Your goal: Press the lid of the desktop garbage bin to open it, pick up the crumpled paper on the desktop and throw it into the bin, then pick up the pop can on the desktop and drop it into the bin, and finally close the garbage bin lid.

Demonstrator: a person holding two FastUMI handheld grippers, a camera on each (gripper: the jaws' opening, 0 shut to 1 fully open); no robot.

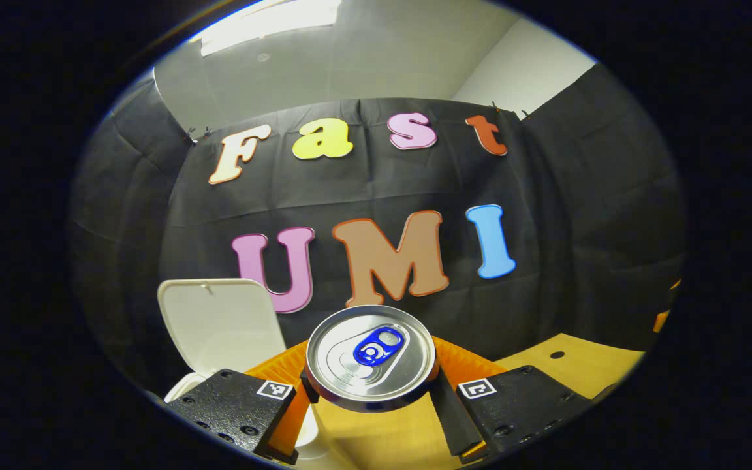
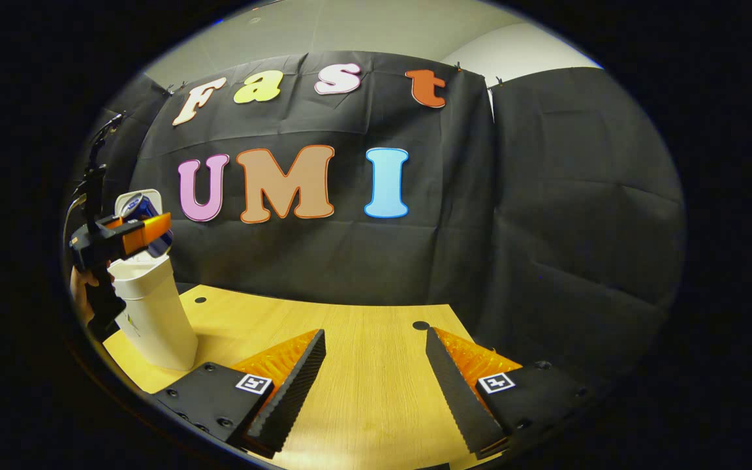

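My left gripper (image 1: 371, 391) is shut on the pop can (image 1: 371, 357), whose silver top with a blue pull tab faces the camera. The white garbage bin (image 1: 183, 385) stands low at the left with its lid (image 1: 219, 323) raised upright. From the right gripper view, the left gripper (image 2: 129, 236) holds the blue can (image 2: 143, 210) just above the rim of the bin (image 2: 153, 310), in front of the raised lid (image 2: 147, 194). My right gripper (image 2: 373, 372) hovers open over the wooden table, nothing between its fingers.
The wooden table (image 2: 363, 365) has small dark holes (image 2: 420, 325) near its back edge. A hand (image 2: 82, 290) grips the left gripper's handle beside the bin. Black cloth walls close off the back and right sides.
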